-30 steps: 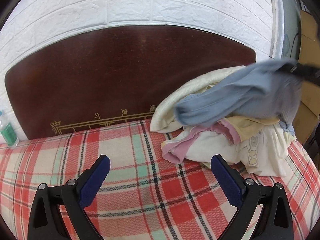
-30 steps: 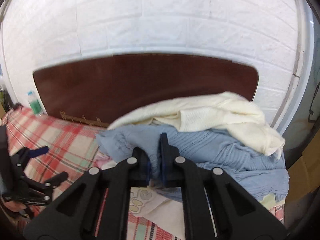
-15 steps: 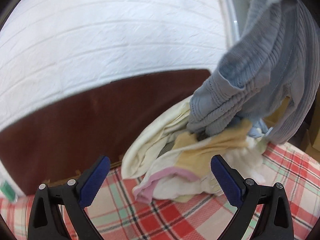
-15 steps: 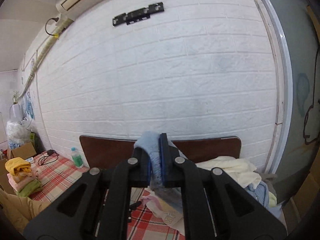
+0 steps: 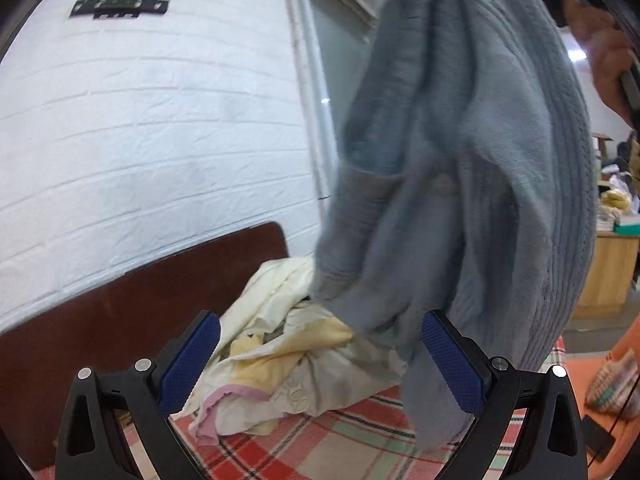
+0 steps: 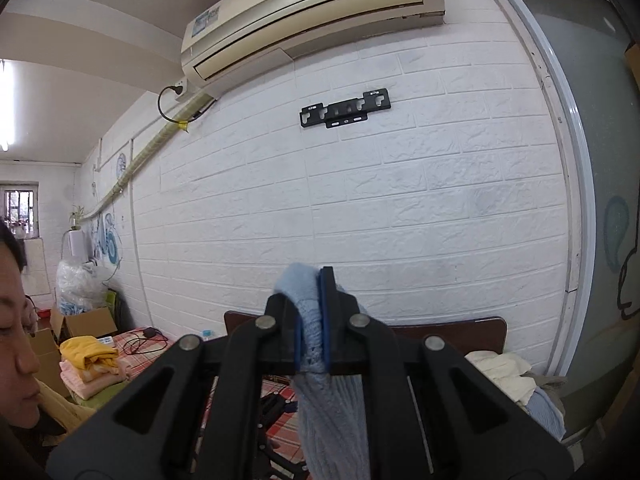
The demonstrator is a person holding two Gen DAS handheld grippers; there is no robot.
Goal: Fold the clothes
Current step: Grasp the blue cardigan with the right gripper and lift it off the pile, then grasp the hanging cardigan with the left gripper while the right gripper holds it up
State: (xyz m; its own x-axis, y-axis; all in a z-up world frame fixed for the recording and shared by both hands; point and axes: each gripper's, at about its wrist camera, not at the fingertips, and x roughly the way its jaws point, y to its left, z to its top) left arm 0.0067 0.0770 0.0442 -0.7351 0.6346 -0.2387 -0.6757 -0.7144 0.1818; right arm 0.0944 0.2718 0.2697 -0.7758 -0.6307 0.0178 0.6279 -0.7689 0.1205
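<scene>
Two grippers are up, as I read my feeds. On my left wrist view, the left gripper (image 5: 320, 364) has its blue-padded fingers (image 5: 188, 360) spread wide with nothing pinched; between them I see a heap of cream and yellow clothes (image 5: 296, 356) lying on the plaid bed cover (image 5: 320, 440), against the dark headboard (image 5: 132, 304). Further right, the blue knit sweater (image 5: 460, 184) hangs in the air, its lower end dangling just over the heap, beside the right finger. On my right wrist view, the right gripper (image 6: 312, 328) has its fingers pressed together on a fold of that sweater, high before the white brick wall (image 6: 400, 208).
</scene>
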